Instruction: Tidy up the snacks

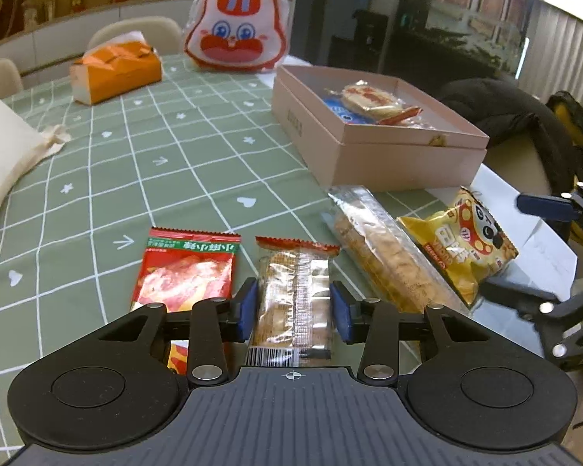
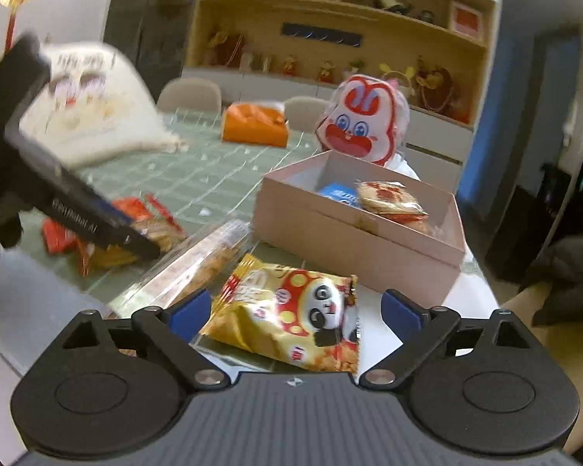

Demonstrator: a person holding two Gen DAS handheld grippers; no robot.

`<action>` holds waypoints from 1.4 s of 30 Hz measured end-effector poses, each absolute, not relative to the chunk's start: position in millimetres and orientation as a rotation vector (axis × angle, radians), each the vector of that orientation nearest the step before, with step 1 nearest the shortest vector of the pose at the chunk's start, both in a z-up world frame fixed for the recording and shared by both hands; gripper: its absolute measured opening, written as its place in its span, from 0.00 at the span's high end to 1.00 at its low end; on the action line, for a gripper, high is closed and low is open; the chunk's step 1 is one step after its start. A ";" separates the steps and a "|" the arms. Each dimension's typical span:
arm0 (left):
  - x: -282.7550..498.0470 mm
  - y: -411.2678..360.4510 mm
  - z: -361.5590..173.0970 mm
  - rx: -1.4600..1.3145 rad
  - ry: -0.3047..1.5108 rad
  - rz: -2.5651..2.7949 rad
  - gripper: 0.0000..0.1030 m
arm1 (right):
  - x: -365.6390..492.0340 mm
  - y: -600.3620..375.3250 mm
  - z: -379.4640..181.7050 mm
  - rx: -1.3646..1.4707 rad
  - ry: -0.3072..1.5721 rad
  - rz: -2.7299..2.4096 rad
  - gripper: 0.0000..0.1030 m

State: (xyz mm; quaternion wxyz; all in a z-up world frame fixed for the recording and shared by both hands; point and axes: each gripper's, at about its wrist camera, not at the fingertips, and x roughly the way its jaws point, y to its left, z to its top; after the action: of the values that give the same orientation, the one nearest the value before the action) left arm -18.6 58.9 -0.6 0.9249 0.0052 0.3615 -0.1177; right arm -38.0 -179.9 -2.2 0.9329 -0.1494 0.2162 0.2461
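My left gripper [image 1: 294, 310] stands with its blue pads either side of a clear cracker packet with a red top edge [image 1: 295, 291], close to touching its sides. A red snack packet [image 1: 184, 270] lies to its left, a long clear biscuit packet [image 1: 381, 248] and a yellow panda packet [image 1: 462, 248] to its right. The pink box [image 1: 373, 155] holds a few snacks. My right gripper [image 2: 295, 310] is open wide around the yellow panda packet [image 2: 291, 310], which lies flat before the pink box [image 2: 353, 240]. The left gripper [image 2: 97, 225] shows blurred in the right wrist view.
A green checked cloth [image 1: 155, 163] covers the table. An orange tissue box [image 1: 116, 73], a rabbit-face bag [image 1: 237, 23] and a cream cloth bag [image 1: 4, 147] sit at the back and left. The table's edge is at the right, with a dark coat on a chair [image 1: 505, 116].
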 end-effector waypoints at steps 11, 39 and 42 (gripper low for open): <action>-28.4 42.0 -1.3 0.058 0.739 -0.194 0.56 | -16.3 -171.5 -11.8 -0.327 0.646 0.495 0.08; -41.4 47.5 -3.7 -0.043 0.708 -0.232 0.56 | -14.5 -171.5 1.0 -0.278 0.648 0.424 0.08; -41.7 48.3 -3.8 -0.045 0.706 -0.233 0.56 | -4.7 -188.4 1.9 -0.158 0.711 0.465 0.08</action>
State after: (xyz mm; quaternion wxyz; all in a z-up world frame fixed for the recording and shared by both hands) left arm -41.7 48.3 -3.8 0.9314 -0.0218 0.3451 -0.1138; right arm -4.7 -188.4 1.9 0.9080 -0.0764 0.3447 0.2255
